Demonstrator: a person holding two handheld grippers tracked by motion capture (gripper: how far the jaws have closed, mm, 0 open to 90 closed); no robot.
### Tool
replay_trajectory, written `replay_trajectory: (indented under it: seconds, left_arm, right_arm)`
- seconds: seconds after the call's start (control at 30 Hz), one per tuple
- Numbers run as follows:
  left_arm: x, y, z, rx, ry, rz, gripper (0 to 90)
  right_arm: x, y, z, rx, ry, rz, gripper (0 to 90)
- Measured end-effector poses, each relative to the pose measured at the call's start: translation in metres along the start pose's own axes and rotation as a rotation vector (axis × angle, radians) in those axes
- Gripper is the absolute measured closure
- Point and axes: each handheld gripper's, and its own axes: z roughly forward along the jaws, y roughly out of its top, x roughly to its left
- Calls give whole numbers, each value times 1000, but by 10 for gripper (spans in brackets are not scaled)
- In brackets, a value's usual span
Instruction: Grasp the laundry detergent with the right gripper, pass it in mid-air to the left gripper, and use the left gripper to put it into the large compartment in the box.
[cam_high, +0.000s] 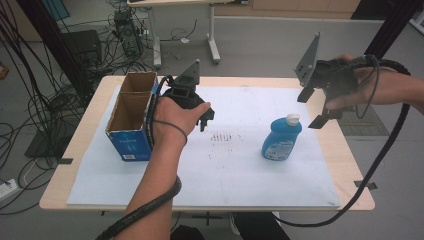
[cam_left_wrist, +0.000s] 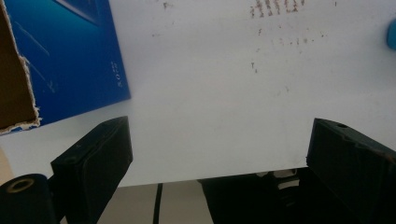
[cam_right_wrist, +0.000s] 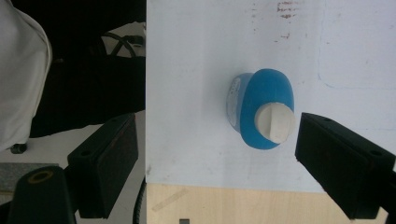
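A blue bottle (cam_high: 281, 142) with a white cap (cam_high: 292, 119) stands upright on the white sheet (cam_high: 240, 170), right of centre. An open-topped blue cardboard box (cam_high: 131, 116) stands at the sheet's left edge. My left gripper (cam_high: 205, 119) hovers just right of the box, open and holding nothing. In the left gripper view, the box (cam_left_wrist: 70, 60) lies to the upper left of the left gripper (cam_left_wrist: 217, 140). My right gripper (cam_high: 312, 107) hangs above and to the right of the bottle, open. From above, the bottle (cam_right_wrist: 264, 100) sits between the jaws of the right gripper (cam_right_wrist: 217, 135), nearer the right one.
The sheet covers most of a wooden table (cam_high: 350, 165). Faint dark marks (cam_high: 225, 137) dot the sheet's middle. Cables and a desk frame (cam_high: 157, 45) stand on the floor behind the table. A black cable trails from each gripper toward the near edge.
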Motion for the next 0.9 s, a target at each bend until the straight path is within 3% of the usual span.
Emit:
replay_trajectory:
  seconds: [0.9]
  left_arm:
    - [0,-1,-5,-15,0,-5,74]
  right_arm:
    - [1,0,-1,9,-13,1,129]
